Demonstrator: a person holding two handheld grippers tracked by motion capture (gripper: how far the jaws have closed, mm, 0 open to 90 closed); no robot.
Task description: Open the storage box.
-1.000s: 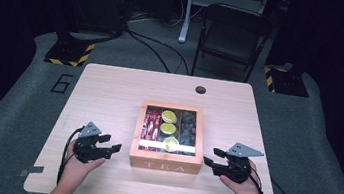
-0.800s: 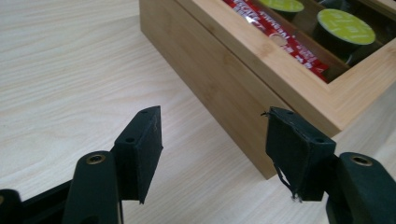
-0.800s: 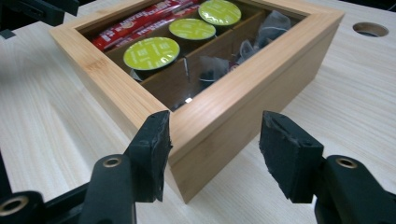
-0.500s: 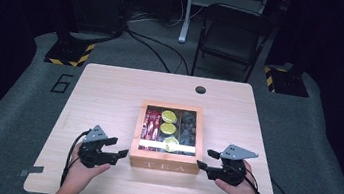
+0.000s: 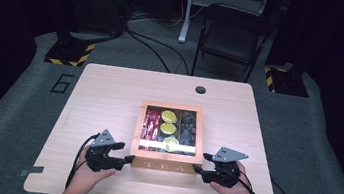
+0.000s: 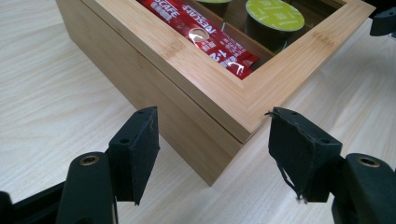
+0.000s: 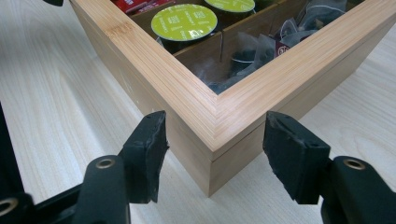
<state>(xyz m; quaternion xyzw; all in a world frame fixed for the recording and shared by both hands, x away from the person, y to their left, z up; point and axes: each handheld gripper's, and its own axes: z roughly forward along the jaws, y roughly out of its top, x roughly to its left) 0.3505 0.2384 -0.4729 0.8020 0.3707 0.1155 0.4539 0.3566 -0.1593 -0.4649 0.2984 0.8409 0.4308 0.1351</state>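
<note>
Since the earlier frame the left gripper (image 5: 127, 159) has been brought in across the bench (image 5: 110, 94) to the box (image 5: 165, 165), and its jaws have just been opening; the right gripper (image 5: 197, 169) has been edged in too, its jaws likewise opening.

The box is seen near the front middle of the bench, its glass-windowed lid shut. Through the window red sachets (image 6: 205, 35), green-topped pods (image 7: 184, 22) and dark tea bags (image 7: 261, 46) are made out.

In the left gripper view the fingers (image 6: 135, 149) are held spread, and the near left corner of the box is framed between them with a gap at each side. In the right gripper view the fingers (image 7: 292, 154) are spread as well, around the near right corner, and no contact is seen. Nothing is pinched by either gripper.

The step in hand is judged to be the approach: both front corners are being bracketed, most likely for the lid to be raised or the box to be shifted. The lid seam (image 7: 243, 140) is seen just below the top frame at each corner. For the next move the fingers would have to be eased further onto the corners, at lid level if it is to be opened, and closed evenly on both sides so the box is not skewed or pushed away across the smooth bench.
</note>
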